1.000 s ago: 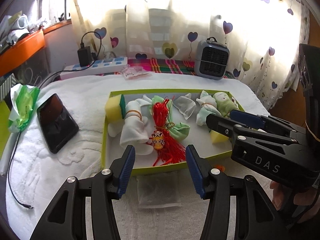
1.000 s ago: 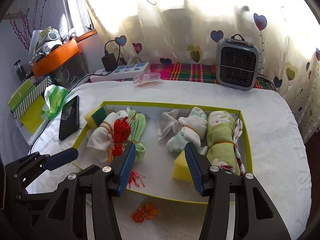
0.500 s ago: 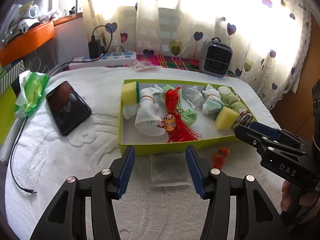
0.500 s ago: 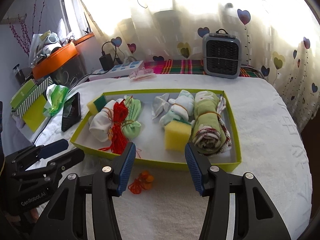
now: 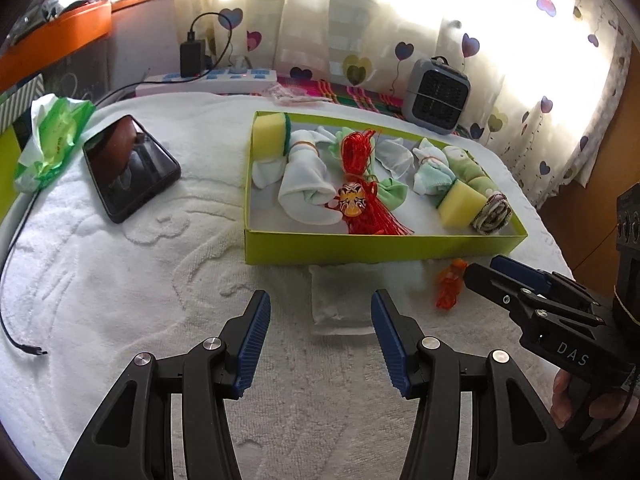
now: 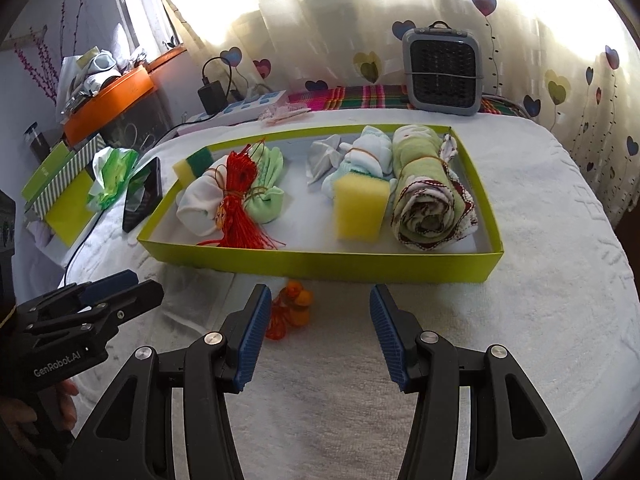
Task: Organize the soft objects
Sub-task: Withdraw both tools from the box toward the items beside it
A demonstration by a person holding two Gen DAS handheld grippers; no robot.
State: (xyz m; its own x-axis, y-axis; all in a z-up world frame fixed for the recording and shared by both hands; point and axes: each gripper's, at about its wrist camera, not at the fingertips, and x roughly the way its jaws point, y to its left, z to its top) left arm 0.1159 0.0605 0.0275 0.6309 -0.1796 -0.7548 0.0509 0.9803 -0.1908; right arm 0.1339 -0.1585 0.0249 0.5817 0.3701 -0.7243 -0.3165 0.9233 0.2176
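Observation:
A lime-green tray [image 5: 360,246] [image 6: 320,266] on the white towel holds tied cloth bundles, two yellow sponges [image 6: 360,208], a red tassel charm [image 5: 356,196] [image 6: 236,208] and a rolled green towel [image 6: 430,188]. In front of the tray lie a flat white cloth square [image 5: 340,300] and a small orange net pouch [image 5: 450,284] [image 6: 292,308]. My left gripper [image 5: 320,340] hovers open over the cloth square, nothing between its fingers. My right gripper [image 6: 316,336] is open too, the orange pouch just beyond its left fingertip [image 6: 254,320].
A black phone [image 5: 128,168] and a green tissue pack [image 5: 52,140] lie left of the tray. A power strip [image 5: 208,80] with charger and a grey fan [image 6: 442,70] stand at the back by the curtain. A cable end [image 5: 30,348] trails at the left edge.
Both grippers have pulled back from over the tray and sunk; the tray now sits farther away, and the cloth square and orange pouch have come into full view before the fingers.

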